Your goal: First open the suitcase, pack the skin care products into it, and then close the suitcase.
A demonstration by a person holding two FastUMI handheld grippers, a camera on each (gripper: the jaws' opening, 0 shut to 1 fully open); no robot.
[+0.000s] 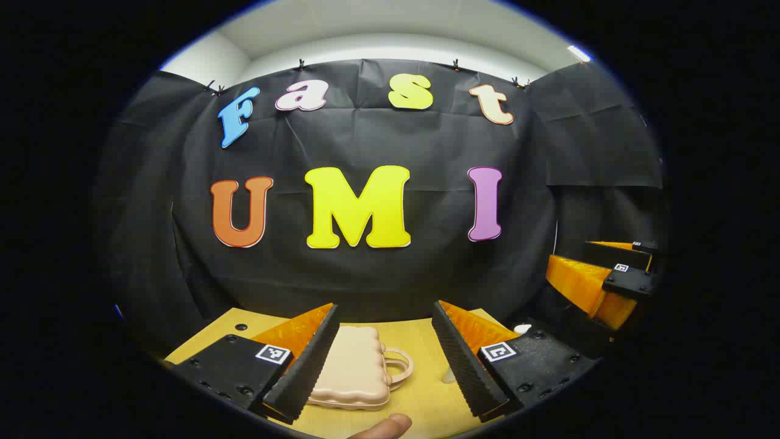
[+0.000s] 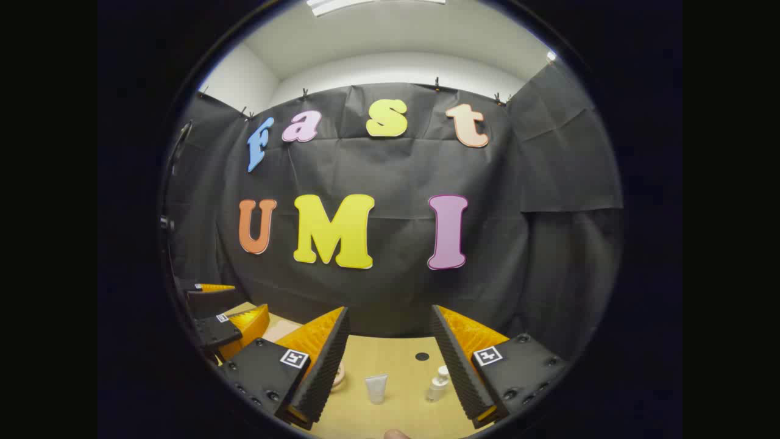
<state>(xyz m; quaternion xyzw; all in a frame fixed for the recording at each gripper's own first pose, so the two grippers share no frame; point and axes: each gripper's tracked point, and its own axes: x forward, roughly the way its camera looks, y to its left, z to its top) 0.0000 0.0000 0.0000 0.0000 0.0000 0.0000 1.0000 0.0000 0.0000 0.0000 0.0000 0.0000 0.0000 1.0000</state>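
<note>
Left gripper (image 1: 385, 360) is hovering above the wooden table (image 1: 420, 341) with its 2 fingers spread wide and nothing between them. Through the gap, the suitcase (image 1: 353, 369) is lying flat on the table: a small pale pink case with a scalloped edge, lid down, its loop handle (image 1: 399, 366) pointing toward the right of the left gripper view. The task is not yet started, judging by the closed lid.

Right gripper (image 2: 390, 366) is also standing wide open and holding nothing. In the right gripper view, 2 skin care products are standing upright on the table between its fingers: a small white tube (image 2: 376, 388) and, just beside it to the right, a small pump bottle (image 2: 439, 384). A round pale item (image 2: 338, 375) is peeking from behind the near finger; I cannot tell what it is.

Handling estimate: the suitcase is looking like a rigid moulded shell, light and smooth, so likely to be sliding on the table when the lid is pried. Best plan is probably pinning the lower half with 1 gripper and lifting the lid at the seam near the handle with the other. The tube is probably soft and squeezable, so grip it lightly mid-body. The bottle is stiffer, narrow and tip-prone, so grip its body below the pump.
</note>
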